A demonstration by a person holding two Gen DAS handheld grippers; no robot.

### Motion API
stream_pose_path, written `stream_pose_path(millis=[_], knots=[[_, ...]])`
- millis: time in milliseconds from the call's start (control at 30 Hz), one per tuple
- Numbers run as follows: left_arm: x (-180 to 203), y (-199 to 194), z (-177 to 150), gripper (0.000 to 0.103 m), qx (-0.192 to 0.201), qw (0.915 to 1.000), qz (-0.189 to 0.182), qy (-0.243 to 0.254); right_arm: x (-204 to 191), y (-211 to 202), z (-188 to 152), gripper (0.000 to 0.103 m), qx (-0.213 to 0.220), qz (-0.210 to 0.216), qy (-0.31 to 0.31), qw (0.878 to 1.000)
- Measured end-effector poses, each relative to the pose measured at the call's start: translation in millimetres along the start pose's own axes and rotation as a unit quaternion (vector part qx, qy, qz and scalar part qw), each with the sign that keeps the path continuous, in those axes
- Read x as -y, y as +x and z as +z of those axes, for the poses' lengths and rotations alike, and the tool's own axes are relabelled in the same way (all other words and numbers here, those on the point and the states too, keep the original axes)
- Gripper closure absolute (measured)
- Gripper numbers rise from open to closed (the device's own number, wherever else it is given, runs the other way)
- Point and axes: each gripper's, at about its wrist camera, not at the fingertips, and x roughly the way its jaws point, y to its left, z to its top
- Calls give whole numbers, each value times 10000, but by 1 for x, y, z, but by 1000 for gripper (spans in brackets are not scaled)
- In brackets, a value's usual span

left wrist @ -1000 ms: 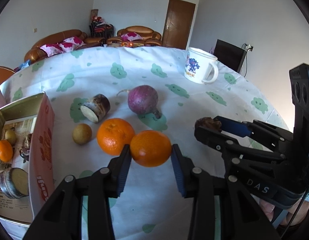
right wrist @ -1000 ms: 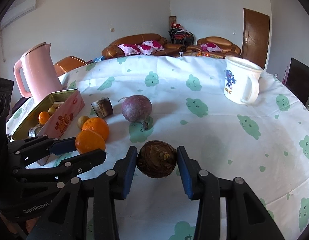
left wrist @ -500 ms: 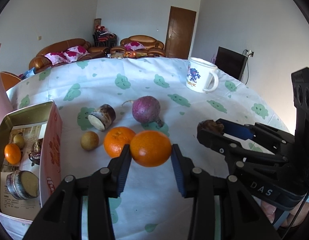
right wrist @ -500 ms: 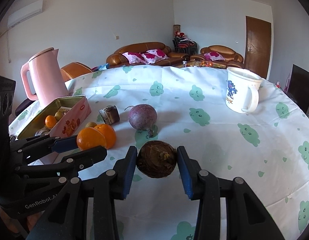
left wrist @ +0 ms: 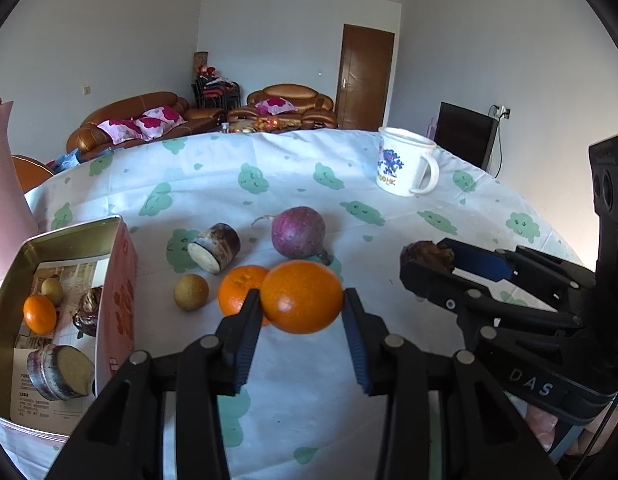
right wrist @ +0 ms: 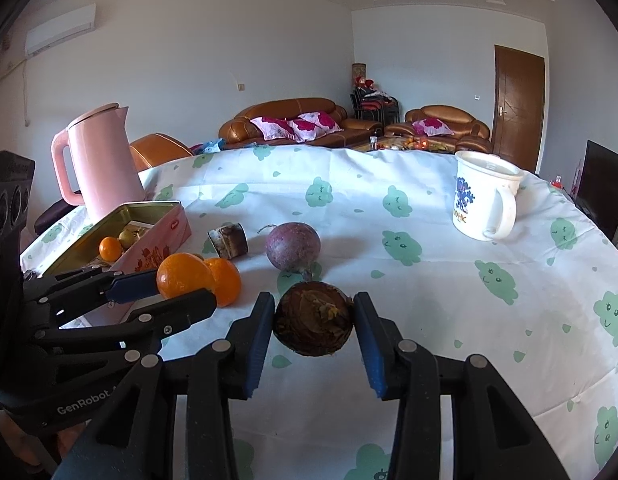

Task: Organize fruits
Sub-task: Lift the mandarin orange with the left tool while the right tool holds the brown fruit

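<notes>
Orange fruit (left wrist: 302, 297) lifted higher, brown bulb (right wrist: 313, 324) too

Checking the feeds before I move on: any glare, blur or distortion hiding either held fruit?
Left wrist: sharp, strong fisheye bending at the edges, small highlights on the held orange, no washout. Right wrist: sharp too, daylight from the right, the dark brown fruit dim and textured, its shadow on the tablecloth beneath.
</notes>
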Motion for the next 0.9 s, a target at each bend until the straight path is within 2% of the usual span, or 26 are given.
stream_pose_path(millis=[900], knots=[[6, -18, -1, 61, 478, 9985, 234, 147, -5, -16, -1, 60, 429, 92, -142, 9989]])
